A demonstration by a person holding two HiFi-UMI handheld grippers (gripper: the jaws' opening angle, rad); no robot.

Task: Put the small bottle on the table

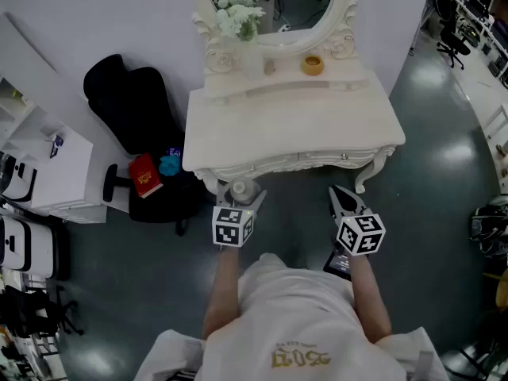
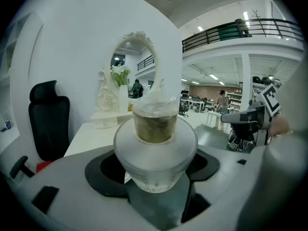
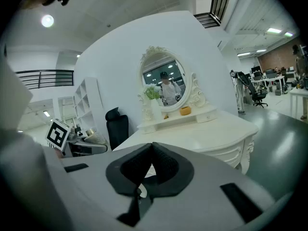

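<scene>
A small frosted bottle (image 2: pixel 155 150) with a clear cap and brownish contents sits upright between the jaws of my left gripper (image 2: pixel 155 170), which is shut on its wide body. In the head view the bottle (image 1: pixel 239 189) hangs just in front of the near left corner of the white dressing table (image 1: pixel 294 125), off its top. My right gripper (image 1: pixel 341 197) is held level before the table's right front edge. In the right gripper view its dark pads (image 3: pixel 166 165) meet at the tips with nothing between them.
At the table's back stand an oval mirror (image 1: pixel 274 6), a vase of white flowers (image 1: pixel 238 14) and a small orange pot (image 1: pixel 313 64). A black office chair (image 1: pixel 131 101) with a red item (image 1: pixel 144 175) is to the left, white shelving (image 1: pixel 48 173) beyond.
</scene>
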